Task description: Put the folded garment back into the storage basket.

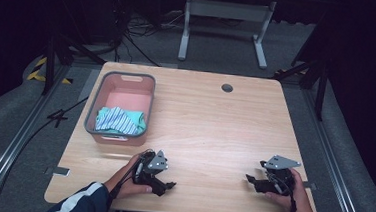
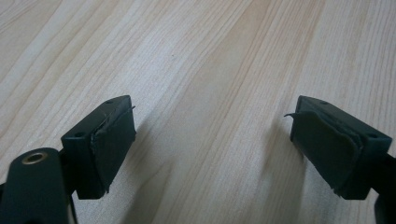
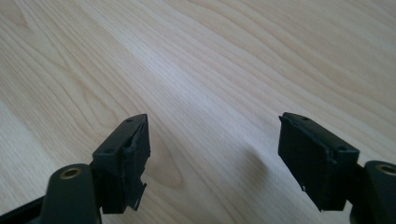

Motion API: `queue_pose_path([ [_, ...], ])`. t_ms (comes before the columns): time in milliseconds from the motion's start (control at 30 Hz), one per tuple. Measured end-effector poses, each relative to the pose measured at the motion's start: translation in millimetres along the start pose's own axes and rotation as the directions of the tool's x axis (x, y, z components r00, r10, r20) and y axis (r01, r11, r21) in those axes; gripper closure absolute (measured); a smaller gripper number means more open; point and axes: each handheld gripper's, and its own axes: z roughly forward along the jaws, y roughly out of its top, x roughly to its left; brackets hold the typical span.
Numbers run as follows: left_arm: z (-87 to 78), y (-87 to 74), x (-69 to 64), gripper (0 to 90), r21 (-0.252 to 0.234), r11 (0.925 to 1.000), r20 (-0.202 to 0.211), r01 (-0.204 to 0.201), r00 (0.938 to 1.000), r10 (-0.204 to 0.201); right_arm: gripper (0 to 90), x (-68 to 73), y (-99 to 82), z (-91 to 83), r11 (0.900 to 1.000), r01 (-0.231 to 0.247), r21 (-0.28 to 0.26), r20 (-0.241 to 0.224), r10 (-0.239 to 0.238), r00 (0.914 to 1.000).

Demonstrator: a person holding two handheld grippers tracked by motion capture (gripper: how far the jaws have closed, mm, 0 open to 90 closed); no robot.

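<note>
**Pale wood under both open grippers, cloths resting in the pink bin**

Pale wood grain is what I see closest to me, because both my grippers are low over the near part of the surface [image 1: 215,123]. My left gripper [image 1: 170,186] is held near the front edge, left of the middle, and its tip points toward the right. In the left gripper view its two fingers [image 2: 114,140] stand wide apart, with bare wood between them and nothing gripped. One pad [image 2: 327,149] there looks a little peeled at its edge.

My right gripper [image 1: 249,179] is at the same depth but well apart from the left one, on the right side, and its tip points toward the left. In the right gripper view its fingers [image 3: 128,158] are also spread wide, and they hold nothing.

Farther away, on the left side of the surface, stands the pink bin [image 1: 127,81] with a grey rim. Inside it, at the near end, lies the striped cloth [image 1: 116,121] on top of a teal cloth [image 1: 137,117]. The bin is well apart from both grippers.
</note>
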Motion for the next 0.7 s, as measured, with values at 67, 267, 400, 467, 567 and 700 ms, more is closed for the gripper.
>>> queue_pose_path([
  [67,-0.5,-0.1,0.6,14.0,0.005,1.0000,0.000,-0.008,1.0000,0.008,25.8,-3.7,-7.2,-0.4,0.9995,-0.030,-0.004,0.009,0.030,0.9995],
  [267,-0.5,-0.2,0.6,13.9,0.004,1.0000,-0.001,-0.008,1.0000,0.008,22.3,-10.7,-22.1,0.2,0.9915,-0.106,-0.075,0.000,0.106,0.9943],
  [400,-0.4,0.0,0.6,13.9,0.005,0.9999,0.001,-0.009,1.0000,0.009,21.6,-10.8,-21.8,0.9,0.9917,-0.107,-0.072,0.005,0.107,0.9942],
  [467,0.1,0.2,0.6,13.5,0.004,1.0000,0.002,-0.007,1.0000,0.007,21.6,-10.8,-21.8,0.9,0.9917,-0.107,-0.072,0.005,0.107,0.9942],
  [567,0.1,0.2,0.6,13.3,0.004,1.0000,0.002,-0.007,1.0000,0.007,21.6,-10.9,-21.8,0.8,0.9918,-0.106,-0.071,0.004,0.107,0.9943],
  [700,0.1,0.2,0.6,13.3,0.004,1.0000,0.002,-0.007,1.0000,0.007,21.6,-10.8,-21.8,0.9,0.9916,-0.107,-0.073,0.005,0.107,0.9942],
])
